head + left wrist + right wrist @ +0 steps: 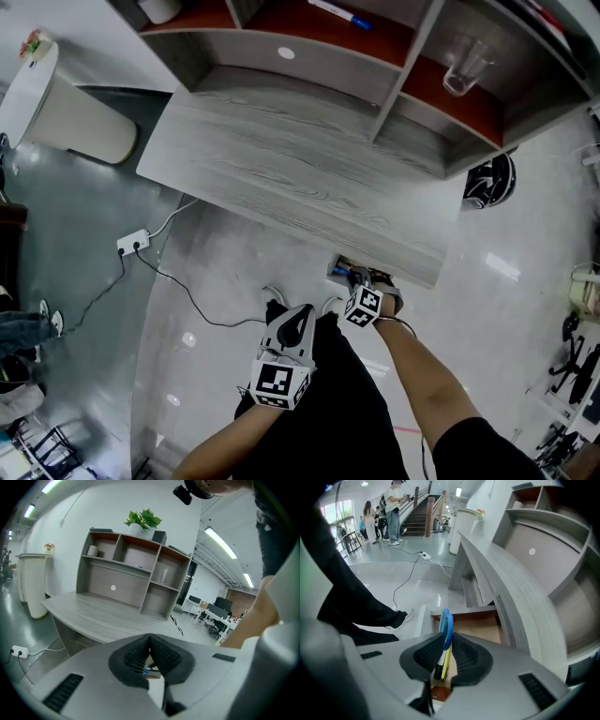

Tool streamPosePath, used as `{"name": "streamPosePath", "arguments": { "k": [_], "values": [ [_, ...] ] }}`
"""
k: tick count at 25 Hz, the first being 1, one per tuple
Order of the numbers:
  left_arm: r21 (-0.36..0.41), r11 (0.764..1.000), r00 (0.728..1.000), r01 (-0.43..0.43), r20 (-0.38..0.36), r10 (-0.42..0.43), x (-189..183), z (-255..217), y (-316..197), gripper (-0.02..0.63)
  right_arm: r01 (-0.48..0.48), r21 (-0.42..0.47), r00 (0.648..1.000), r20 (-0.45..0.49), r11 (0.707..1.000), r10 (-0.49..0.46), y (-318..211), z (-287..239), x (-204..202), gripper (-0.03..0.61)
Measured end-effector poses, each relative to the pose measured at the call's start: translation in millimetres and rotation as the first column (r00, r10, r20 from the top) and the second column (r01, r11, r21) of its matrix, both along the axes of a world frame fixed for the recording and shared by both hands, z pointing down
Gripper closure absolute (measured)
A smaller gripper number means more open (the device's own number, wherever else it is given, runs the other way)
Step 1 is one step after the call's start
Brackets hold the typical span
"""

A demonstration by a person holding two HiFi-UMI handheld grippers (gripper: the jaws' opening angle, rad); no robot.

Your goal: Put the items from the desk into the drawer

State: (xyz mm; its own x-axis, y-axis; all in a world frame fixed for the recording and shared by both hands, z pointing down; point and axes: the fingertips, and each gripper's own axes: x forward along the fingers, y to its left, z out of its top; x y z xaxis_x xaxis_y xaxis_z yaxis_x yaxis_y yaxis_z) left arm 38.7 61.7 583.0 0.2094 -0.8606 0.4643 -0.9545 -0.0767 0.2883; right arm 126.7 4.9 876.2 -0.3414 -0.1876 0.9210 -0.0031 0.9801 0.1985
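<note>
The desk [281, 169] top is bare. Under its near edge a drawer [339, 269] stands pulled out, wood-lined inside [480, 630]. My right gripper [361, 276] points steeply down into it. In the right gripper view its pads [423, 654] are shut on a blue loop like a scissors handle [446, 623], with a yellow pen-like shaft [446, 663] and a black-and-white one beside it. My left gripper [298, 324] hangs lower left of the drawer, over the person's dark trousers. Its pads [135, 653] meet at the tips [150, 640] with nothing held.
A shelf unit at the back of the desk holds a glass [464, 66] and a marker [339, 12]. A power strip [133, 243] and its cable lie on the floor to the left. A white pedestal [56, 103] stands far left, a round black-and-white device [489, 180] to the right.
</note>
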Motion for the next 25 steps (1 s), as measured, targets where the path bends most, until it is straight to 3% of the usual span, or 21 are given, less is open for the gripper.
{"name": "streamPosePath", "arguments": {
  "k": [11,18,25],
  "values": [
    [-0.023,0.999,0.999,0.044,-0.006,-0.044,-6,10,9,0.601,-0.07,-0.011,0.993,-0.091,0.997,0.069,-11,15,-1,0.517],
    [-0.019,0.998,0.998,0.063,-0.007,-0.063,-8,9,6,0.601,-0.063,0.032,0.993,-0.101,0.997,0.066,-14,20,3,0.511],
    [-0.024,0.998,0.999,0.054,-0.005,-0.054,-3,11,3,0.601,-0.105,-0.005,0.991,-0.08,0.994,0.104,-11,20,10,0.437]
  ]
}}
